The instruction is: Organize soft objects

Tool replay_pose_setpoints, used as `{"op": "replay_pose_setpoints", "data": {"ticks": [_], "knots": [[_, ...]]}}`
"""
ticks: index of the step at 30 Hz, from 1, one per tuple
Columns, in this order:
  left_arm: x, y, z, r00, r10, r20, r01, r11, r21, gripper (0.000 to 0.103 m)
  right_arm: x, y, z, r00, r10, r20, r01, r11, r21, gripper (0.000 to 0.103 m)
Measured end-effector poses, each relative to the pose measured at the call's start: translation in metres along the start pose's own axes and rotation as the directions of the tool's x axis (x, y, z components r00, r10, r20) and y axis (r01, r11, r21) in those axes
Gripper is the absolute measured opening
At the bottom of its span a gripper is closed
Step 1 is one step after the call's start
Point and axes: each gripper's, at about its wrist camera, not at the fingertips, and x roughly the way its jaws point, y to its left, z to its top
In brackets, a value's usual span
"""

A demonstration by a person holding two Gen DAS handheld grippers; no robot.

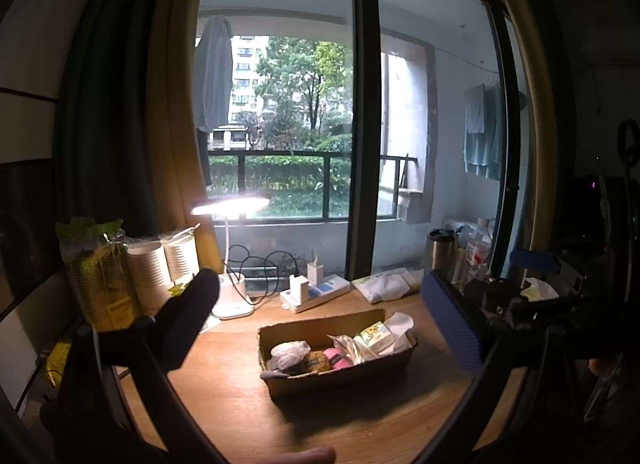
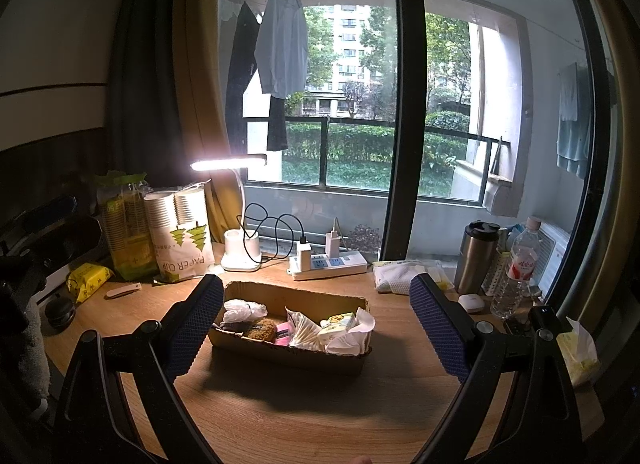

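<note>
A shallow cardboard box (image 1: 340,378) (image 2: 288,354) stands on the wooden desk and holds soft items: a crumpled white bag (image 1: 289,352) (image 2: 244,309), a brown sponge (image 1: 316,362) (image 2: 260,330), a pink item (image 1: 338,358) (image 2: 283,334), a bag of cotton swabs (image 2: 302,328), a small tissue pack (image 1: 376,336) (image 2: 334,326) and white tissue (image 2: 352,338). My left gripper (image 1: 320,316) is open and empty, above and in front of the box. My right gripper (image 2: 316,324) is open and empty, its fingers wide on either side of the box.
A lit desk lamp (image 2: 240,252), power strip (image 2: 328,262), paper cup packs (image 2: 180,232), a yellow wipes pack (image 2: 88,278), a folded cloth pack (image 2: 404,274), a steel tumbler (image 2: 476,256), a water bottle (image 2: 516,268) and a tissue pack (image 2: 576,348) line the desk's back and sides.
</note>
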Motion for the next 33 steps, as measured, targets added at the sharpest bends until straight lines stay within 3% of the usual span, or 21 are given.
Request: {"op": "replay_pose_setpoints", "data": {"ticks": [33], "knots": [[0.0020,-0.0009,0.0015,1.000,-0.009,-0.004,0.009,1.000,0.000,0.102,0.0007,-0.0010,-0.0004,1.000,0.001,-0.005,-0.001,1.000,0.000,0.096]]}}
